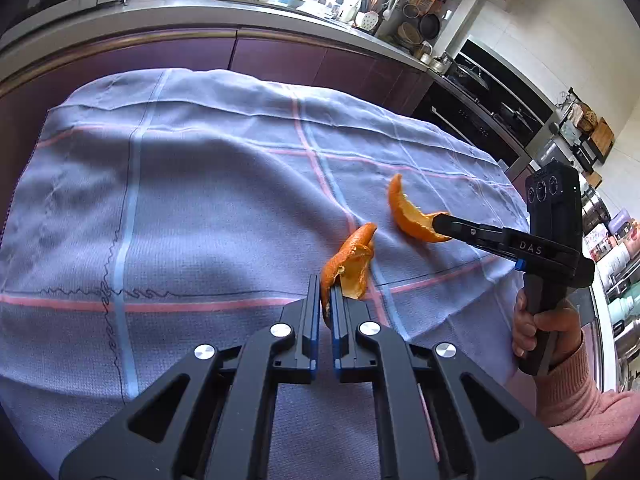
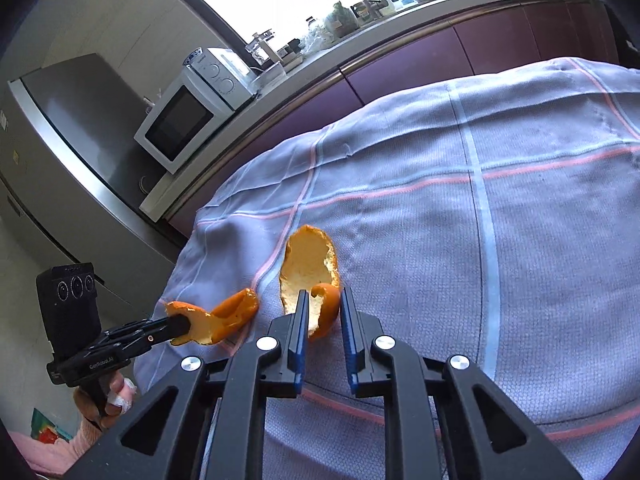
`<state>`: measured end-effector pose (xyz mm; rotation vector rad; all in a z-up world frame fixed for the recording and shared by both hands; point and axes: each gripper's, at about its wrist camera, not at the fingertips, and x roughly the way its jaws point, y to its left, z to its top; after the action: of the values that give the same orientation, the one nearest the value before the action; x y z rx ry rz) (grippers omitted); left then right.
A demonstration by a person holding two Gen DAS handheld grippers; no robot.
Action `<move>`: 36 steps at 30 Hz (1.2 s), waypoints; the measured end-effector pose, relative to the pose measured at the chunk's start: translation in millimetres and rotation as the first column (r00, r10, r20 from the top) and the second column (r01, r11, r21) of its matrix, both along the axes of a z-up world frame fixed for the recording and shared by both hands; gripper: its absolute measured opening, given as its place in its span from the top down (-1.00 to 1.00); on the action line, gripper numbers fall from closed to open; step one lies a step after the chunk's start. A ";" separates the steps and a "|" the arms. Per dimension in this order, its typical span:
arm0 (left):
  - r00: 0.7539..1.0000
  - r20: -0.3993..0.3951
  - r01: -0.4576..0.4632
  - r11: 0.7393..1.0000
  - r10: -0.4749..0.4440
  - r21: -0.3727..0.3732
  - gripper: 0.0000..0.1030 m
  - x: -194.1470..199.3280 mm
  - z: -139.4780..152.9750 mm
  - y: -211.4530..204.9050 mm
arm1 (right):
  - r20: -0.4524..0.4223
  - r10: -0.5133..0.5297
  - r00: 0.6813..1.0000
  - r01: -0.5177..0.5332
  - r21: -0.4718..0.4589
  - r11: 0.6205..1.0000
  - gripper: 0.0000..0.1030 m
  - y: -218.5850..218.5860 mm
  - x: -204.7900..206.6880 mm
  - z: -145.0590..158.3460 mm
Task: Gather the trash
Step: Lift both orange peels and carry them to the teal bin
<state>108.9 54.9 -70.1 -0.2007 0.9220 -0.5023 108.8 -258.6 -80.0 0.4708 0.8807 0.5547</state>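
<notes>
Lift both peels straight up before carrying them off, so neither drags on the lilac checked cloth (image 1: 180, 200) covering the tabletop. The left tool (image 1: 325, 292) is nearly closed, pinching one curled orange peel strip (image 1: 352, 260). Farther off, the right tool (image 2: 323, 312), partly open, clasps the broader orange peel piece (image 2: 308, 268).
</notes>
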 end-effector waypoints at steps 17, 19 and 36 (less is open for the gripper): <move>0.999 -0.040 -0.032 0.999 0.031 -0.028 0.87 -1.2 -15.1 6.8 | 0.017 0.011 1.000 -0.011 -0.018 1.000 0.78 14.5 -0.5 2.0; 0.999 -0.030 -0.036 0.999 0.035 -0.029 0.89 -4.3 -13.6 8.0 | 0.024 0.020 1.000 -0.020 -0.011 1.000 0.78 17.4 -2.6 3.6; 0.993 0.067 -0.093 0.995 0.095 -0.042 0.90 -31.8 17.5 38.7 | 0.077 0.097 0.992 -0.100 0.039 0.994 0.78 52.1 -15.7 22.8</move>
<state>77.1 93.6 -52.7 -0.2594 0.8317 -0.4375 93.1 -206.4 -57.1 0.4442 0.8245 0.6790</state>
